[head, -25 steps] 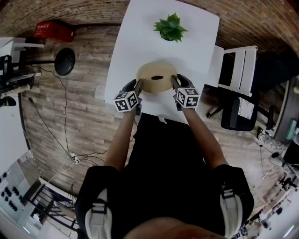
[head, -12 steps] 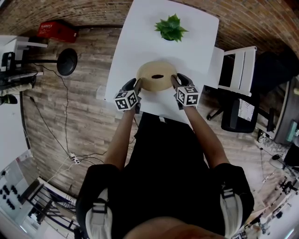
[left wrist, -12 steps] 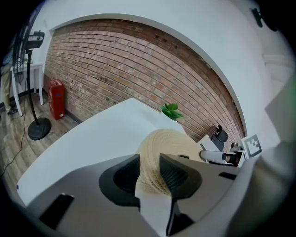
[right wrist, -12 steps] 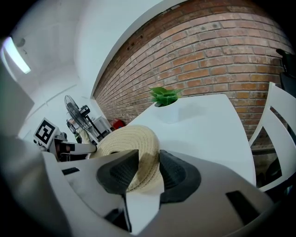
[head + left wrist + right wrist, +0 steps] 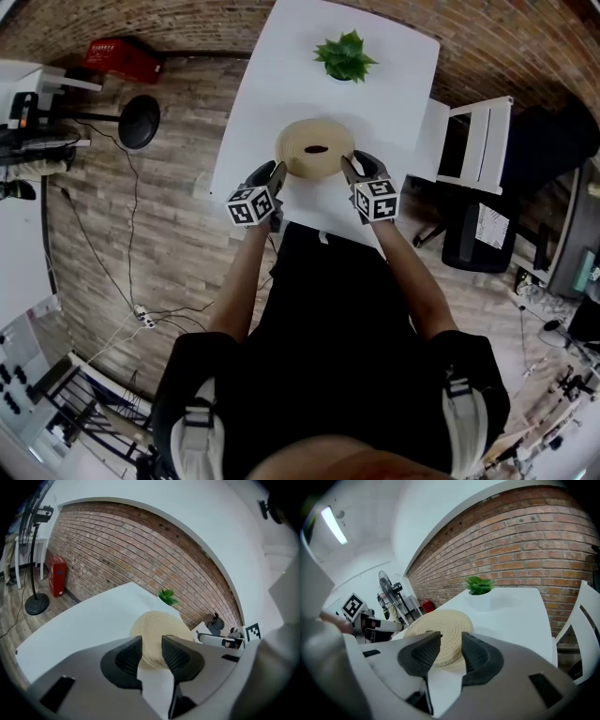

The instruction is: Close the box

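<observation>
The round woven box point(image 5: 316, 148) sits on the white surface point(image 5: 281, 75), with the potted plant point(image 5: 344, 54) beyond it. My left claw point(image 5: 276, 172) hangs just off the box's left flank and my right claw point(image 5: 347, 165) just off its right flank. Both are narrowly parted and empty. The box lies straight ahead between them, equally near to each. Its lid looks seated to me.
</observation>
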A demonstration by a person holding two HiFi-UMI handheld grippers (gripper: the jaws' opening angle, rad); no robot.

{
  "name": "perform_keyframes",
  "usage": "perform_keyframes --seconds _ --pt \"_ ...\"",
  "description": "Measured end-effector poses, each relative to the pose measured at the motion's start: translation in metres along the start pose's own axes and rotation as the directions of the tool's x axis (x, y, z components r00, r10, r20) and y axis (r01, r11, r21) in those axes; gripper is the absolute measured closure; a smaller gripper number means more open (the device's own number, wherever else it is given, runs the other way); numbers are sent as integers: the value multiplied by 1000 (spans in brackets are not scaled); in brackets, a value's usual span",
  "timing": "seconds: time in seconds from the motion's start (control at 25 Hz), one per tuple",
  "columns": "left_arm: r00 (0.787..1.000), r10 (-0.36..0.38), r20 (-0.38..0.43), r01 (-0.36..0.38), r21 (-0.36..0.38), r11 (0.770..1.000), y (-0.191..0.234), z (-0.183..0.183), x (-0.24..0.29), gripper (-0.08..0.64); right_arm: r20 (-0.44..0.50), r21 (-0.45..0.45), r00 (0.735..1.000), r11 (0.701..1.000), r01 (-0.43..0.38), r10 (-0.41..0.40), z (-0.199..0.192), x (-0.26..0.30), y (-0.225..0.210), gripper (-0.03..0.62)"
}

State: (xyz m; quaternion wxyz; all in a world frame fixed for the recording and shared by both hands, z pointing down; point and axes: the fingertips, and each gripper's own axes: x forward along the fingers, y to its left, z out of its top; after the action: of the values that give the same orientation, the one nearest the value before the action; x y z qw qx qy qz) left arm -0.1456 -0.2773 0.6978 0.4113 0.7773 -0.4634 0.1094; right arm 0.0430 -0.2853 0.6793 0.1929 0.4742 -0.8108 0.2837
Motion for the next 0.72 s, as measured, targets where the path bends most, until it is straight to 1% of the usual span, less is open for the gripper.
perform_keyframes --seconds 0.12,0.28,0.36,0.52,0.6,0.68,0.72 --pt "1000 -13 9 13 14 1000 -8 -3 -7 422 13 -4 999 999 -32 32 -1 -7 9 459" --pt "1000 -17 17 16 30 999 -17 -7 -15 431 22 2 998 999 -51 50 -5 -15 12 474" --pt "1000 -12 24 11 43 999 -20 -7 -21 435 25 -33 998 998 -53 54 -6 -22 15 495" --pt "999 0 42 -2 41 999 -26 -10 -35 464 39 -143 997 988 -55 61 -10 -38 23 553" --pt "999 5 49 -7 49 999 -29 -13 -41 481 37 -165 997 984 -64 71 -15 -44 25 574" --pt "999 8 53 -11 66 998 -34 -16 -47 495 33 -167 996 983 -75 82 -20 -50 26 594" --pt "998 9 55 -13 76 997 -37 -17 -50 501 31 -166 996 983 -81 87 -22 -53 27 594"
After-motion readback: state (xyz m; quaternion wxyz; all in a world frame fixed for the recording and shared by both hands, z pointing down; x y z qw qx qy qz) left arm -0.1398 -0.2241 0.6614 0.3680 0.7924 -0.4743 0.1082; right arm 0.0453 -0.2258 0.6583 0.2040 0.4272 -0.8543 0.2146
